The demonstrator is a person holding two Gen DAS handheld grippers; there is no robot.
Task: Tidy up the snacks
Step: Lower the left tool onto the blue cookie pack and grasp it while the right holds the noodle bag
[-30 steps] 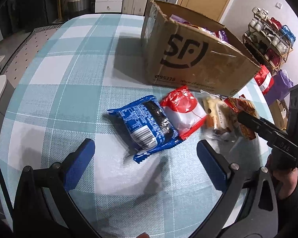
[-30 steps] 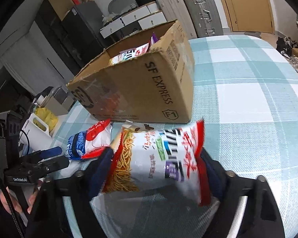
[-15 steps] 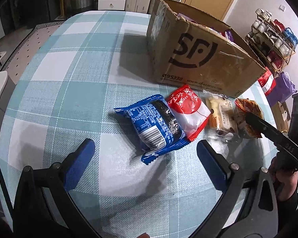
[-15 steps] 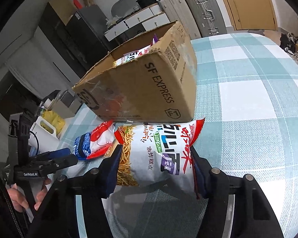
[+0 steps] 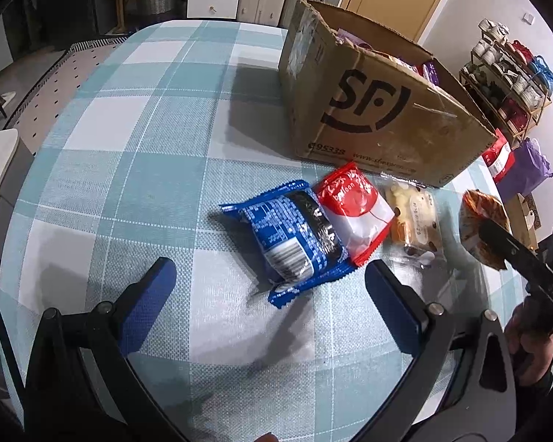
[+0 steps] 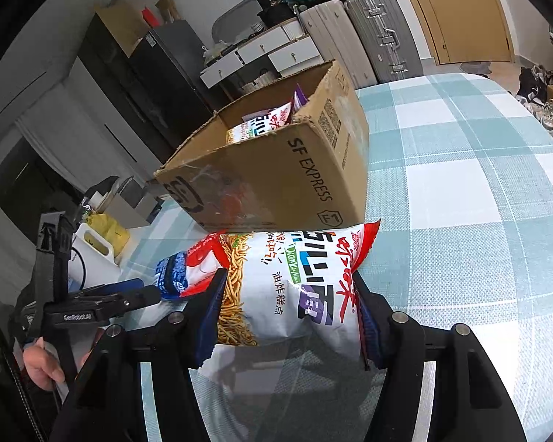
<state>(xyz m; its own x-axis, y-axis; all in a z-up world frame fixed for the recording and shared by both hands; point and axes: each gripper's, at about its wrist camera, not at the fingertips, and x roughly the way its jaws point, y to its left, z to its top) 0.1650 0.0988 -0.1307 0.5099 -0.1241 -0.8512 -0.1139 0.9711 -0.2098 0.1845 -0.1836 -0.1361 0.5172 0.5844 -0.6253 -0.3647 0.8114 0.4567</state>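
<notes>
On the teal-and-white checked tablecloth (image 5: 136, 140), the left gripper (image 5: 269, 287) hangs with its blue-padded fingers (image 5: 147, 305) spread wide and nothing between them. Just ahead of it lies a blue snack packet (image 5: 295, 235) with white print and a dark band, its crimped end pointing toward the gripper. Touching its right side is a red-and-white packet (image 5: 354, 210), then a clear-wrapped pale pastry (image 5: 413, 217). Behind this row stands an open cardboard box (image 5: 379, 110) printed with a black SF logo, other packets showing above its rim.

Farther right, the right gripper (image 6: 287, 313) has just been closing and now pinches a noodle-snack bag (image 6: 295, 287) between its pads, held clear of the table just in front of the box. The bag is puffy and mostly white, with red corners, a picture of thin golden fried strands down its left side, and bold blue, purple and red Chinese lettering. A similar bag sits inside the box.
</notes>
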